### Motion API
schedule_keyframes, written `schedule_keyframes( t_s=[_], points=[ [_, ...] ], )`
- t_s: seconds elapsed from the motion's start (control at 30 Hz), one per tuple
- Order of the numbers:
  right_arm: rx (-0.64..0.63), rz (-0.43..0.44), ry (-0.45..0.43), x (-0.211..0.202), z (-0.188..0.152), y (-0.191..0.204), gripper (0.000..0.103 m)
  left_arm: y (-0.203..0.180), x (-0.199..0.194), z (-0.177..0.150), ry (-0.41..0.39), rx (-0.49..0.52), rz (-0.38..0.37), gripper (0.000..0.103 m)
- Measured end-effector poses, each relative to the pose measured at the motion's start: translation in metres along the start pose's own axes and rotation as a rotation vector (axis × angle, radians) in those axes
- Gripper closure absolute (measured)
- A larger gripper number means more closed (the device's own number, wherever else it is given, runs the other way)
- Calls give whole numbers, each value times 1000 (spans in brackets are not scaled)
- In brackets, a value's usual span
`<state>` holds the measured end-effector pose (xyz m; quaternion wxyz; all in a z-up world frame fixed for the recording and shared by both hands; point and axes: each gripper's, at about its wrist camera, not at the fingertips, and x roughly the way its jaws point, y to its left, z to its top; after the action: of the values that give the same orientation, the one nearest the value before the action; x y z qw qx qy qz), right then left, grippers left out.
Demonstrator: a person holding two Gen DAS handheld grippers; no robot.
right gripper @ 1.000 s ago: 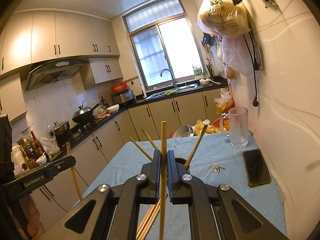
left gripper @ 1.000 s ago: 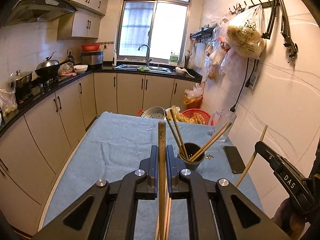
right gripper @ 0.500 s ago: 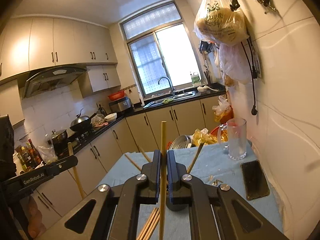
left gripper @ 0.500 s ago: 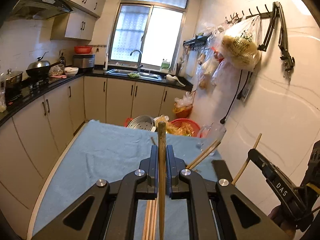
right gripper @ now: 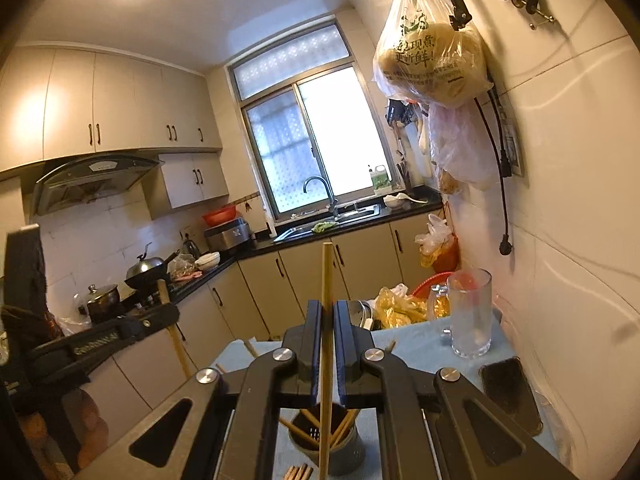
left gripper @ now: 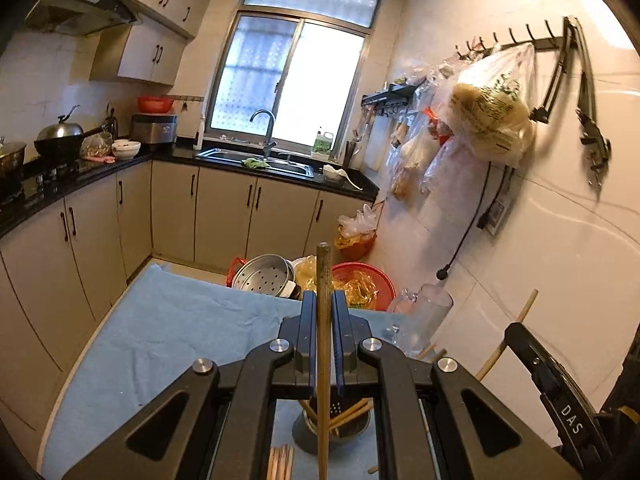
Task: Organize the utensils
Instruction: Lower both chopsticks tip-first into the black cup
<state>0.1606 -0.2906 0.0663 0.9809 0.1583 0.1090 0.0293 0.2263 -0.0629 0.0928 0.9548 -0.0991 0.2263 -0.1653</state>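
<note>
My left gripper (left gripper: 323, 312) is shut on an upright wooden chopstick (left gripper: 323, 272), held above a dark utensil holder (left gripper: 340, 432) that has several chopsticks in it. My right gripper (right gripper: 327, 316) is shut on another upright chopstick (right gripper: 327, 276), above the same holder (right gripper: 324, 448). Loose chopsticks (left gripper: 280, 462) lie on the blue cloth beside the holder; they also show in the right wrist view (right gripper: 298, 472). The right gripper shows at the right edge of the left wrist view (left gripper: 516, 332); the left gripper shows at the left of the right wrist view (right gripper: 166, 314).
The table has a blue cloth (left gripper: 168, 332). A glass mug (right gripper: 470, 312) and a black phone (right gripper: 508, 392) sit at its right side by the wall. A steel steamer pot (left gripper: 262, 278) and a red basket (left gripper: 360, 284) lie beyond the far edge. Bags (right gripper: 432, 52) hang on the wall.
Both grippers have risen and come over the holder, each with its chopstick upright. The holder now appears low, under the jaws, in both views.
</note>
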Motion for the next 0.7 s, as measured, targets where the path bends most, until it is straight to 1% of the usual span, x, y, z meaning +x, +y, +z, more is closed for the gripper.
schedule_keyframes(
  t_s=[0.1, 0.2, 0.3, 0.37, 0.53, 0.57, 0.7],
  points=[
    [0, -11, -13, 11, 6, -2, 96, -1, 7, 5, -10, -6, -3, 96],
    [10, -12, -27, 19, 11, -4, 96, -4, 12, 11, -49, -1, 9, 96],
    [15, -19, -46, 28, 16, -4, 96, -5, 17, 15, -115, -9, 37, 96],
    [18, -30, -62, 35, 15, -5, 96, -7, 22, 14, -144, -3, 42, 96],
    [27, -53, -87, 49, 3, -7, 96, -5, 39, 4, -160, -18, 48, 96],
    [25, -59, -84, 52, 0, -8, 96, -3, 41, 1, -166, -23, 52, 96],
    [26, -62, -53, 61, -14, -12, 96, -3, 51, -8, -146, -21, 52, 96]
  ],
)
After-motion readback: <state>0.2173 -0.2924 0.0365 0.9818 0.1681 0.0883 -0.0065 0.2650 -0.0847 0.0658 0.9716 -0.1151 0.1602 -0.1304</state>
